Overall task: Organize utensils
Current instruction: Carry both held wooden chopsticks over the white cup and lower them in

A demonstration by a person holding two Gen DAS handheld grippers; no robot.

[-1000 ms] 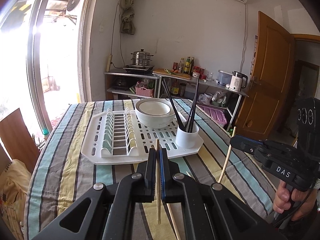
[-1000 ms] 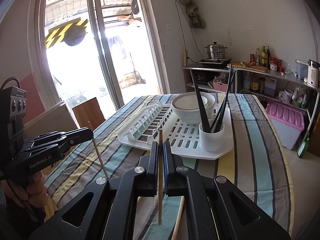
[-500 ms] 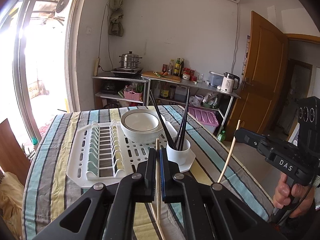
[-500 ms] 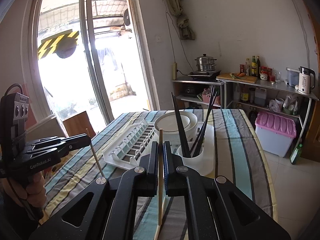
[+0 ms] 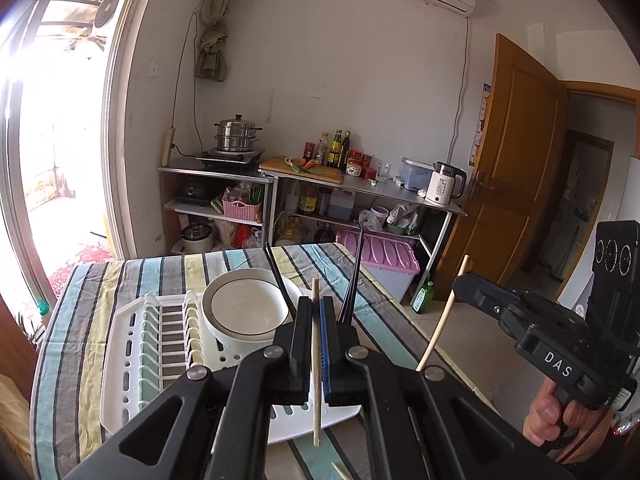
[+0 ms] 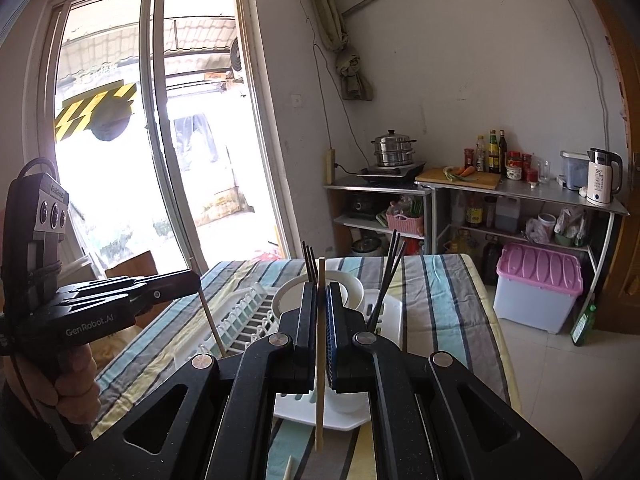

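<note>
we hold one wooden chopstick upright in each tool above the striped worktop (image 5: 72, 320).

our left tool (image 5: 316, 312) is closed tight on a pale chopstick (image 5: 315, 360), which stands upright between the fingers with its lower end hanging over the near edge of the white drying rack (image 5: 132, 364). our right tool (image 6: 320, 300) is likewise clamped on a second chopstick (image 6: 320, 360), also upright. on the rack sit a white bowl (image 5: 244, 312) and, just right of it, a white cup (image 6: 344, 396) holding dark chopsticks (image 6: 386, 276) that lean apart. a further pale stick end (image 5: 340, 470) lies on the worktop below the left tool.
</note>
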